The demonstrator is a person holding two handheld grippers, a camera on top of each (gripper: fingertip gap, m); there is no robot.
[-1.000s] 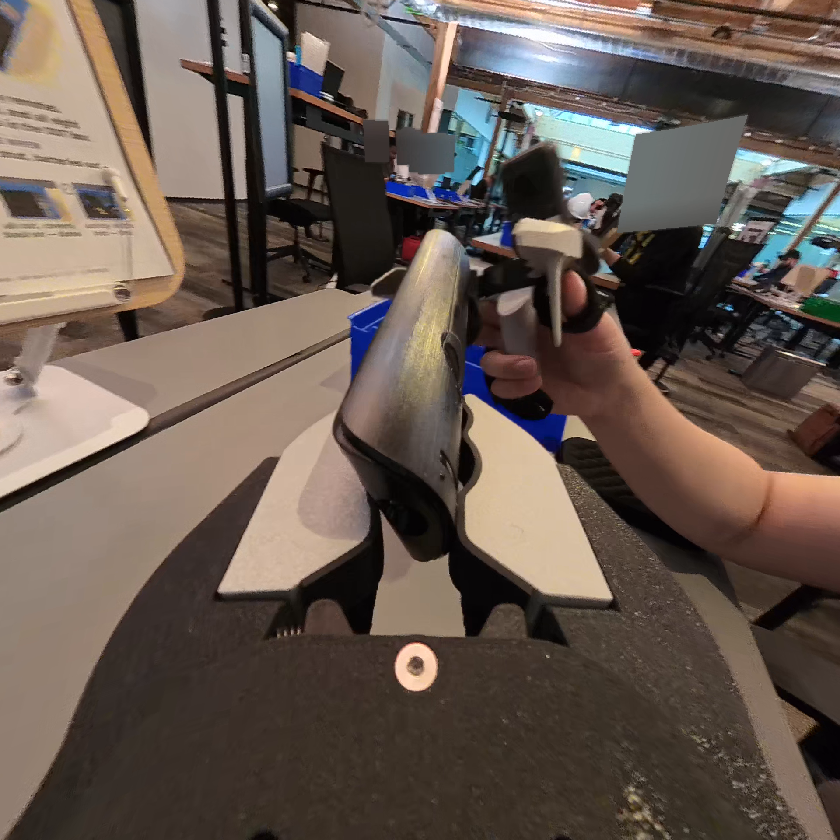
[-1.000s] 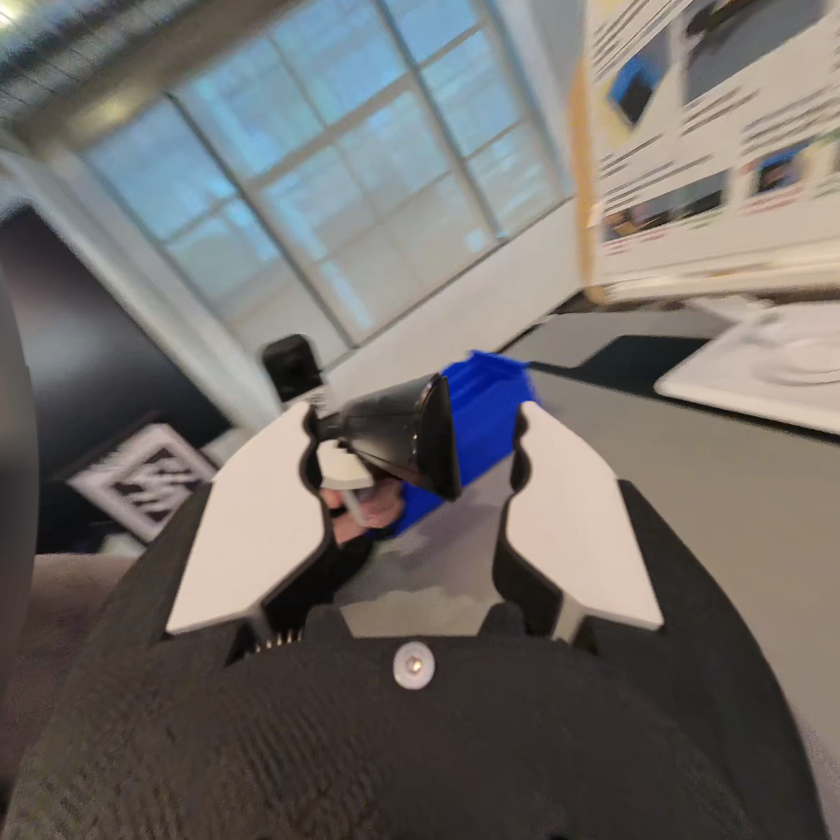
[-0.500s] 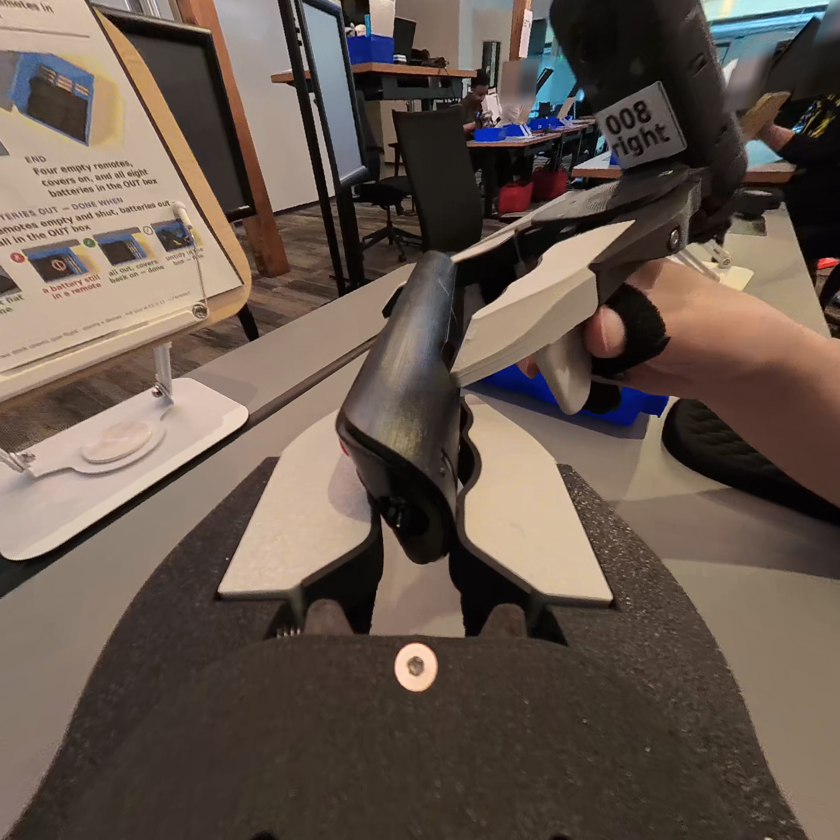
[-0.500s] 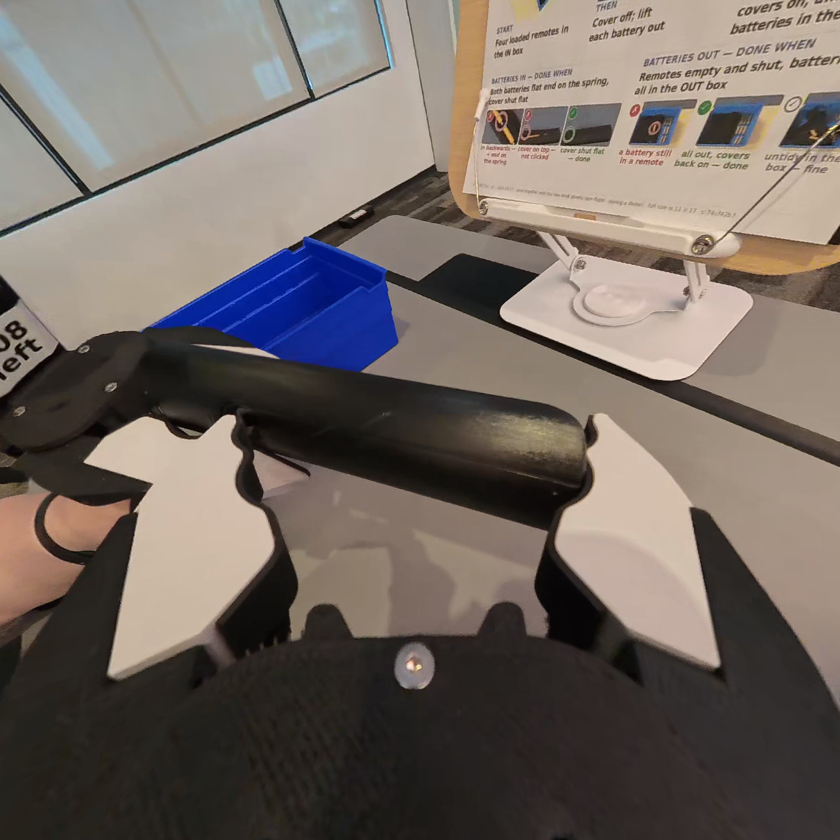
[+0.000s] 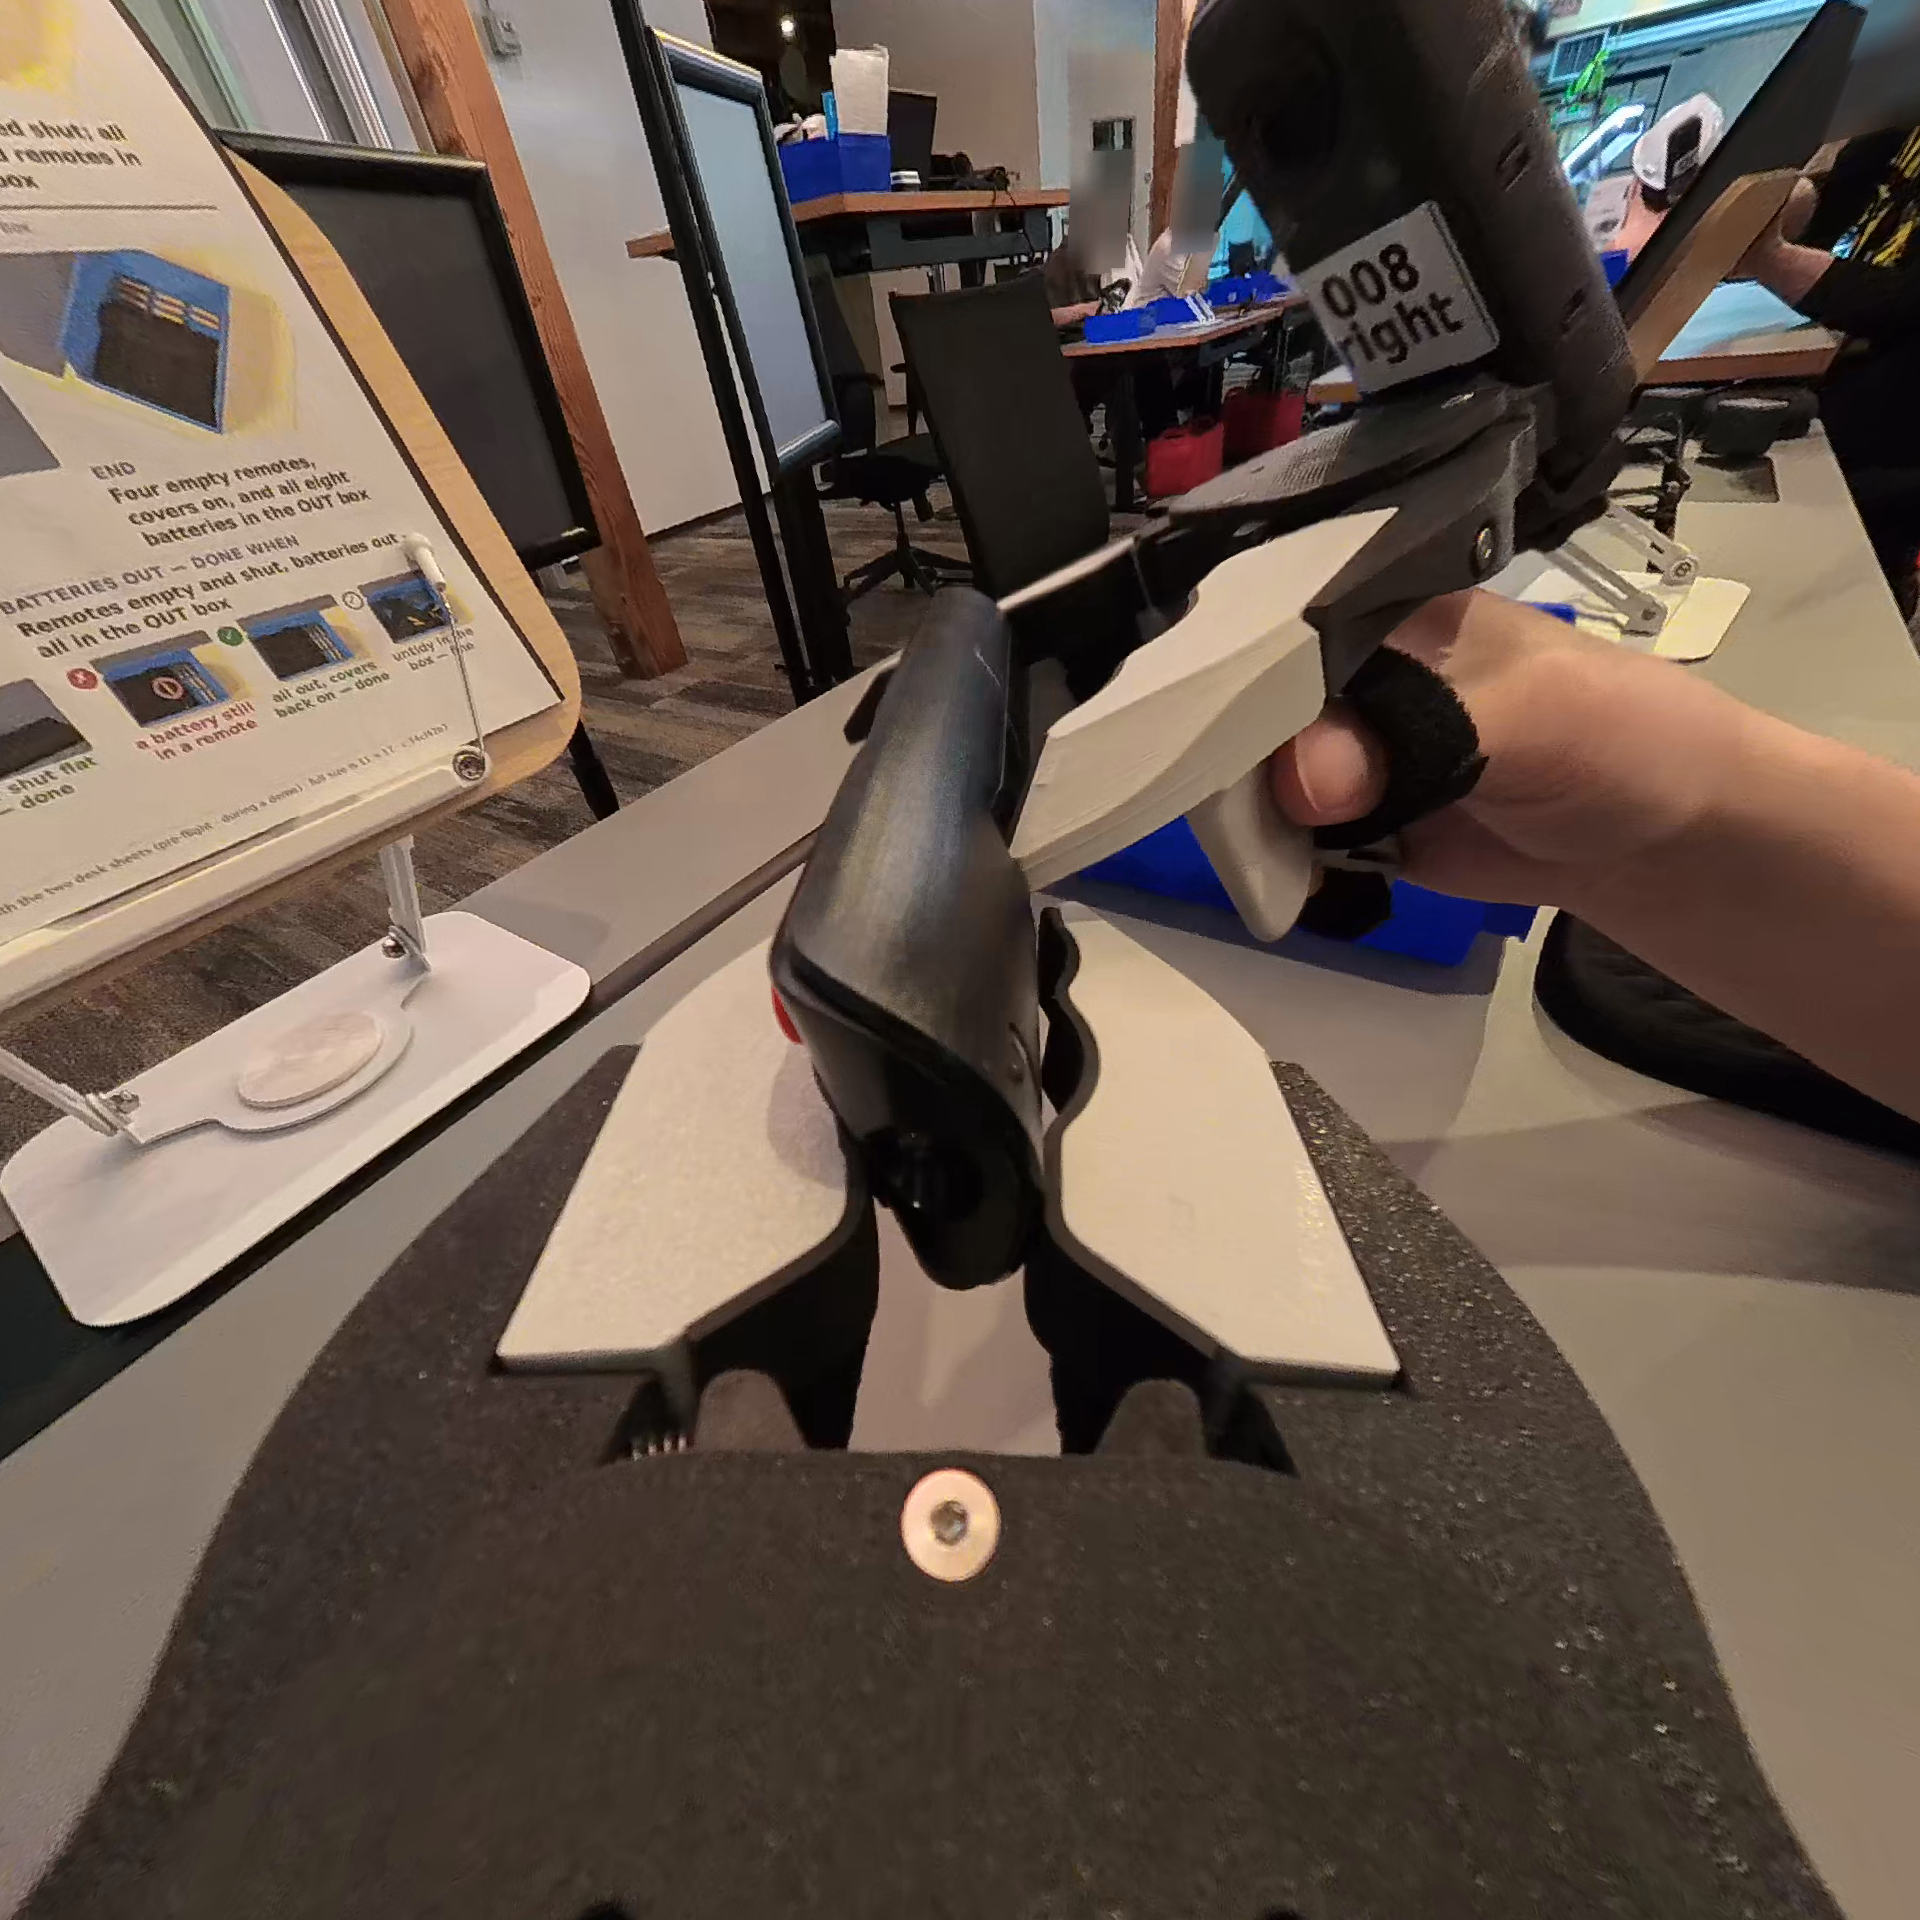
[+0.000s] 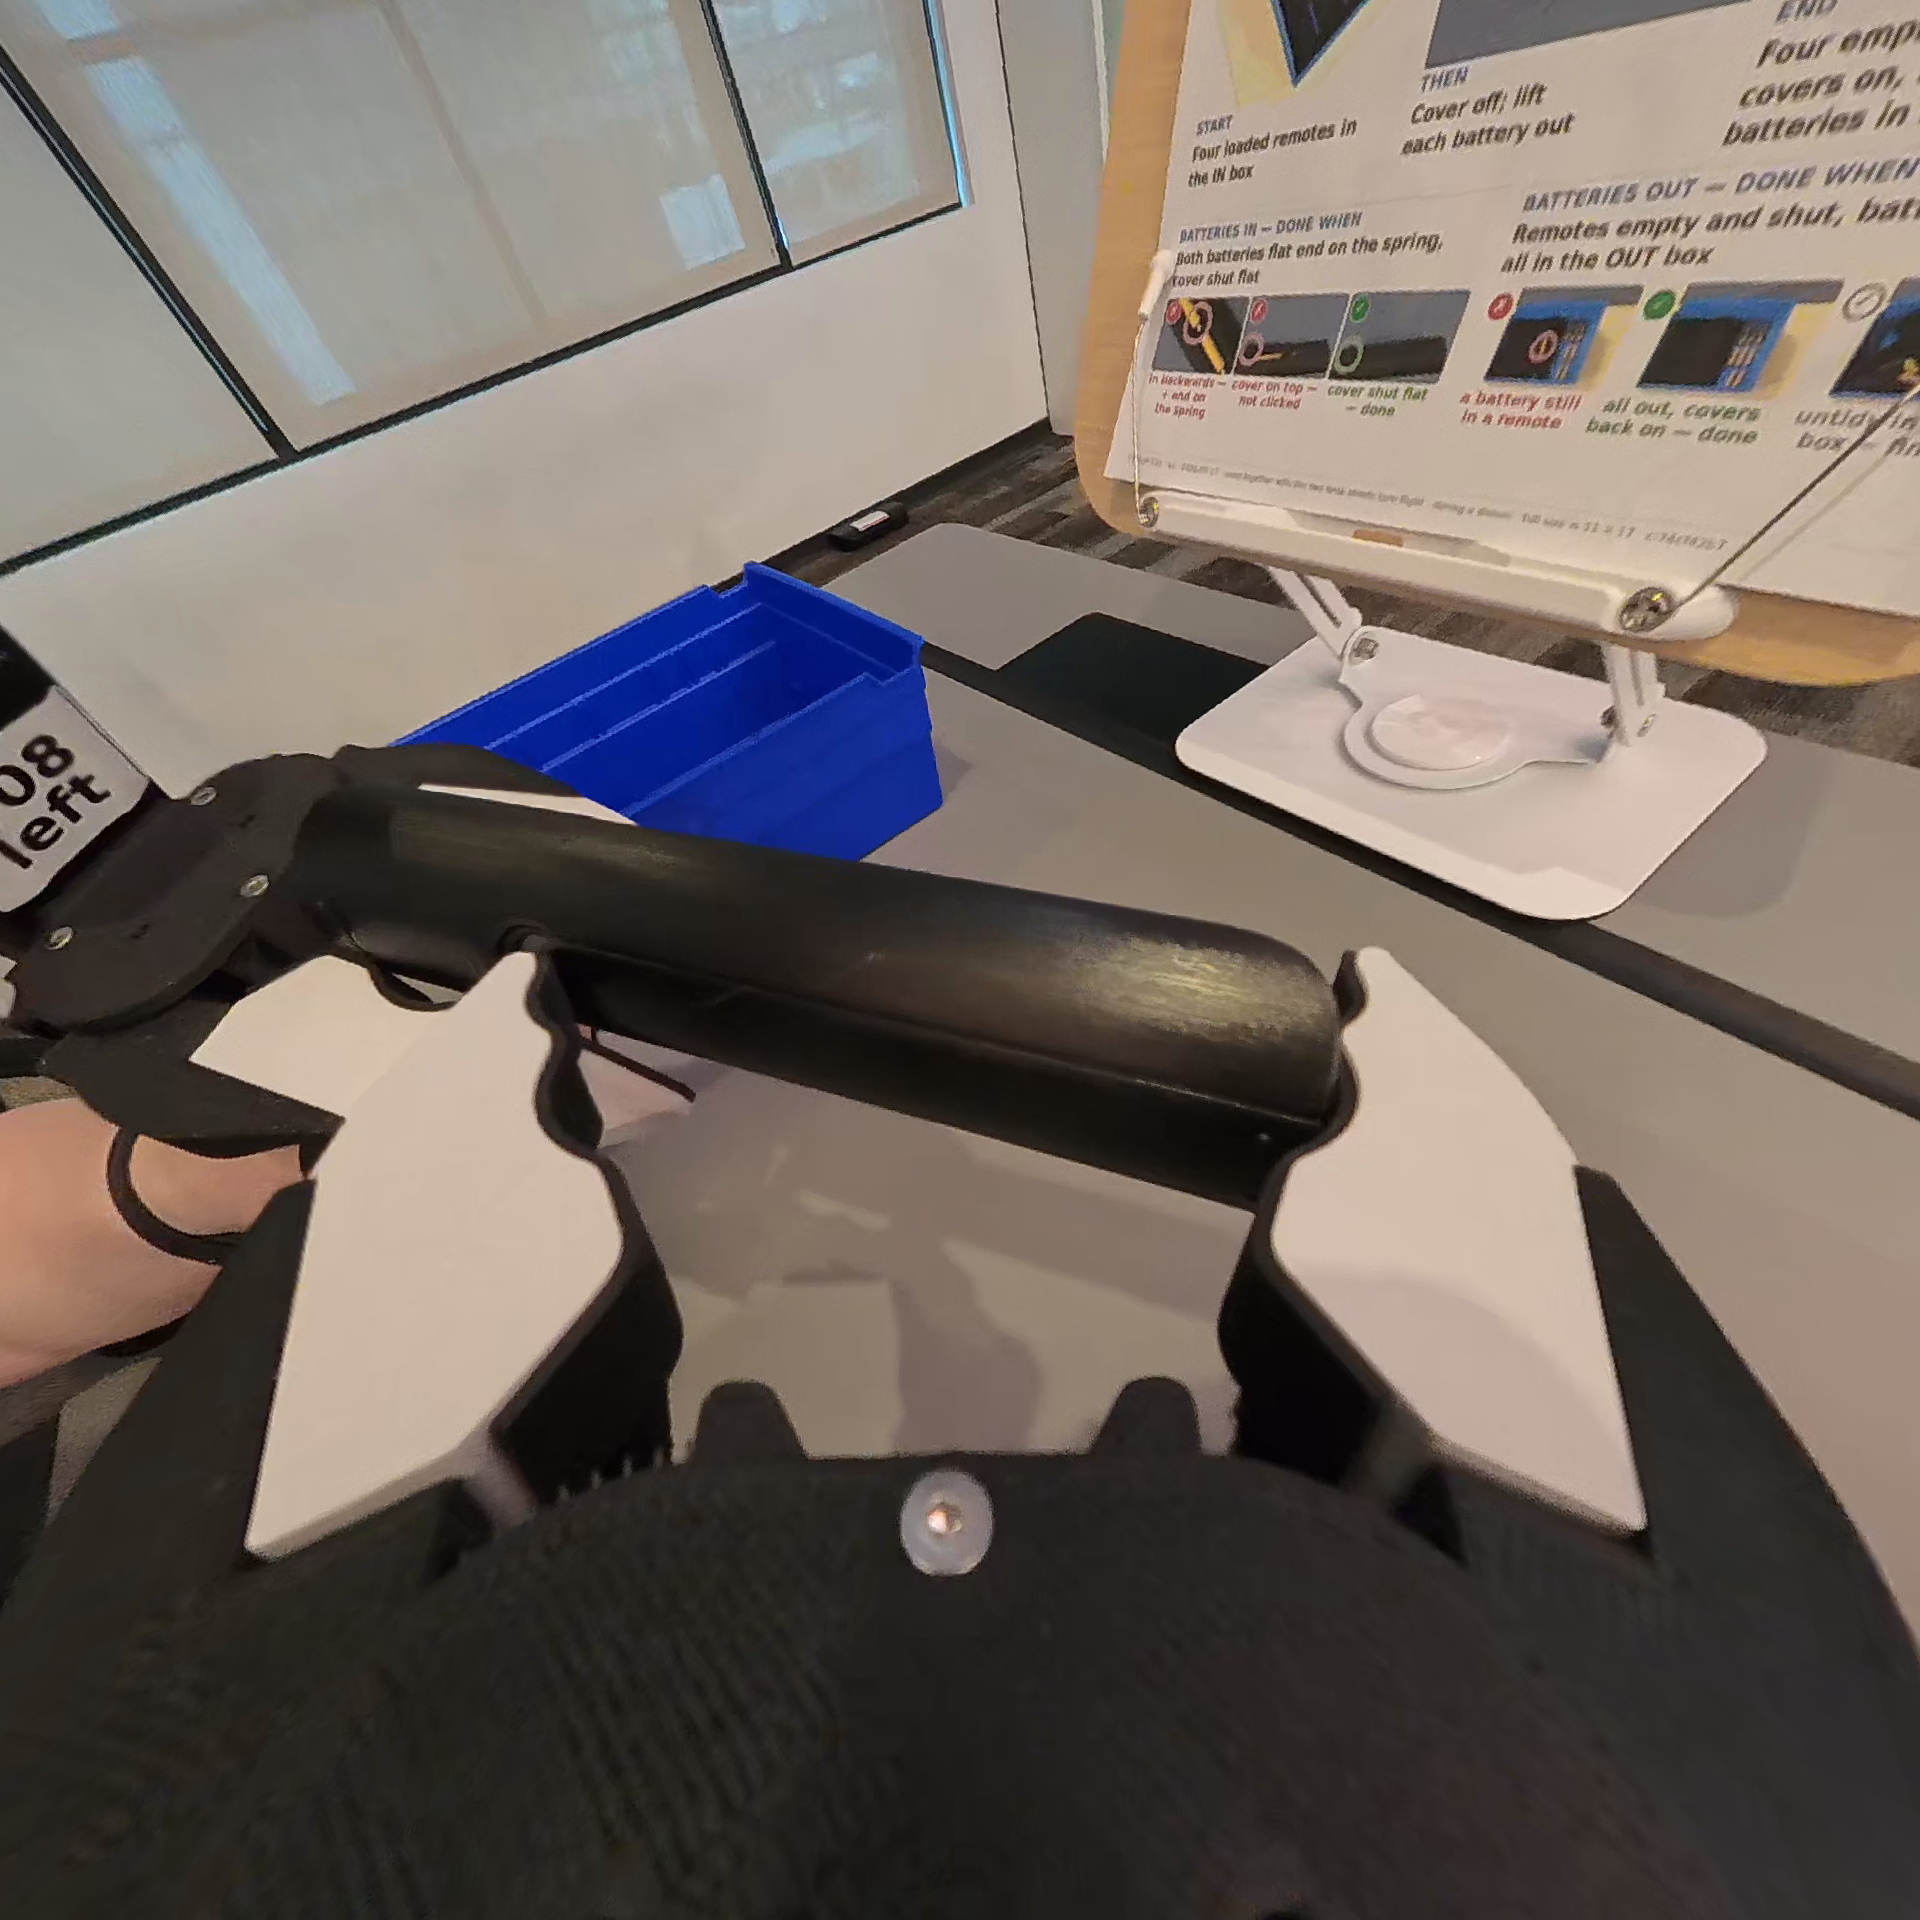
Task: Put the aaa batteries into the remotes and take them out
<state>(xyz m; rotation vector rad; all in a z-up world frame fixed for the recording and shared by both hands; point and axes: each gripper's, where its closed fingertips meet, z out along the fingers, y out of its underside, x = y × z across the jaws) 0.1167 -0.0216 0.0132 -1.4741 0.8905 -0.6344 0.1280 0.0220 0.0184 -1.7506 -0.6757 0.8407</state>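
Nearest you in the left wrist view, your left gripper (image 5: 940, 1091) has its two white fingers (image 5: 717, 1174) closed on the near end of the black remote (image 5: 914, 935), which stands on edge between them and slants up and away over the grey table (image 5: 1558, 1403). A small red spot shows on the remote's left face, just above the left finger. Farther along the remote, your right gripper (image 5: 1023, 727) comes in from the right and its white fingers (image 5: 1174, 707) meet the far part of the body; your right hand (image 5: 1507, 769), with a black strap round one finger, holds it by the trigger. In the right wrist view the same remote (image 6: 831, 977) lies crosswise, and your right gripper (image 6: 940, 1060) has its fingers spread wide along the remote's length: the right finger (image 6: 1455, 1195) is hooked against the rounded end, and the left finger (image 6: 436, 1195) sits against the lower edge partway along. Whether those fingers press hard I cannot tell, but the remote spans the gap between them with both touching it. The left gripper (image 6: 312, 914) grips the remote's other end at the left. Beyond the remote, a blue bin (image 6: 748, 727) rests on the table (image 6: 1091, 831), and to its far right stands an instruction board (image 6: 1558, 260) on a white stand (image 6: 1475, 779). In the left wrist view that board (image 5: 208, 468) is at the far left, and another blue bin (image 5: 1434, 914) lies behind your right hand.
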